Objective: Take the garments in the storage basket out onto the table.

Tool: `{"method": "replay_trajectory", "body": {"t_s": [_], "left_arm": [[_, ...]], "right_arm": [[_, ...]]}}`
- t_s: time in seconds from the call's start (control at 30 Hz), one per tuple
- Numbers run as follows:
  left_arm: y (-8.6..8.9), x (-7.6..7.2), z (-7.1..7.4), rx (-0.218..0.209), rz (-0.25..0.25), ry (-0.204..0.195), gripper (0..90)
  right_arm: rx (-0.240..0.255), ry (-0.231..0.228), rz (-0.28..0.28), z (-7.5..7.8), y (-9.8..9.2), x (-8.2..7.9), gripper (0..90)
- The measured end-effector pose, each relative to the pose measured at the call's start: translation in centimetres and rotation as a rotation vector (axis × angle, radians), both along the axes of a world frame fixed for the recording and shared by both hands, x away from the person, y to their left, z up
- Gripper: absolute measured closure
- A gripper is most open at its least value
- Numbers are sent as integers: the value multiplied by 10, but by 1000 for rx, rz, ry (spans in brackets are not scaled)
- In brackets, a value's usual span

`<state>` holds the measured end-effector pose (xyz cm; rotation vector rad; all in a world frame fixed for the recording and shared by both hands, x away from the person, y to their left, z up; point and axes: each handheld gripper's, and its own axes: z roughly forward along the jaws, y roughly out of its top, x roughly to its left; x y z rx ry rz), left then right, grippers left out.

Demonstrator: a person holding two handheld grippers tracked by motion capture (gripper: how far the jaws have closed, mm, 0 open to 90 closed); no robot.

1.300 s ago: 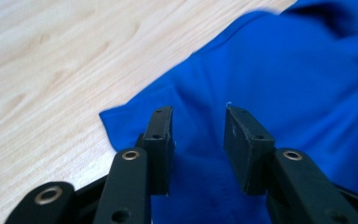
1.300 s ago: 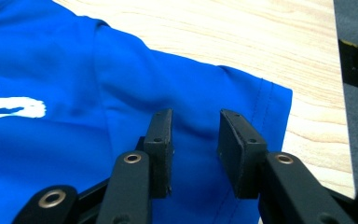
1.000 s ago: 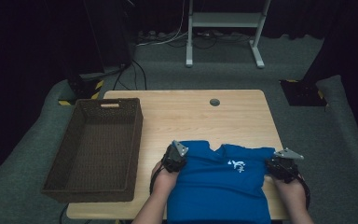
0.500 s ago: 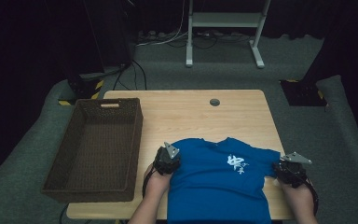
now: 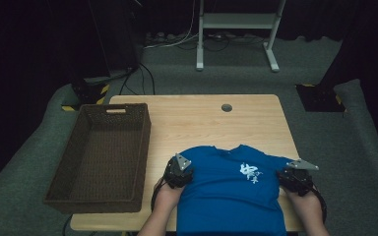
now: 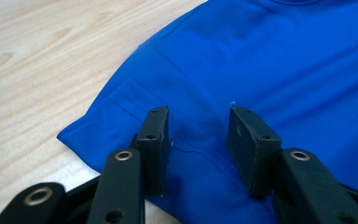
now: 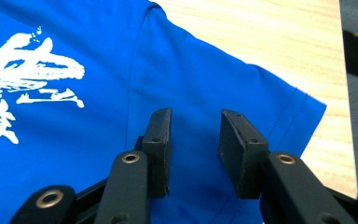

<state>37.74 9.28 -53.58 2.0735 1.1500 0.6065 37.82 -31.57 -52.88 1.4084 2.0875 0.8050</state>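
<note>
Blue T-shirt [image 5: 231,191] spread flat on the near half of the wooden table [image 5: 197,120], collar toward the far side, white print [image 5: 250,172] on the chest, hem hanging past the near edge between the person's forearms. Left gripper [image 5: 178,172] set down over the shirt's left sleeve, just beside the basket-side edge of the cloth; in the left gripper view [image 6: 199,140], jaws parted with a clear gap, after a slight narrowing a moment ago, hovering over the stitched sleeve seam [image 6: 200,151] with fabric lying flat beneath and nothing pinched between the pads. Right gripper [image 5: 295,177] over the right sleeve at the table's right edge; in the right gripper view [image 7: 195,142], jaws likewise apart, having just widened a little, standing above smooth blue cloth near the sleeve hem [image 7: 303,105], no fold caught. Dark woven basket [image 5: 76,189] on the left of the table, well apart from the shirt. Round cable hole [image 5: 226,107] in the tabletop on the far side.
</note>
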Motion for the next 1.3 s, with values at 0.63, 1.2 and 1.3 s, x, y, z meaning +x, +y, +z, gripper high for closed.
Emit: {"method": "replay_trajectory", "body": {"t_s": [0.63, 1.2, 1.3], "left_arm": [[-5, -16, 13, -6, -71, 12, 512], [-73, 68, 16, 2, -103, 107, 535], [-76, 63, 11, 25, -131, 118, 563]], "right_arm": [[12, -7, 13, 0, -16, -48, 643], [48, -37, 23, -5, -14, -50, 647], [53, -39, 25, -5, -14, -50, 647]]}}
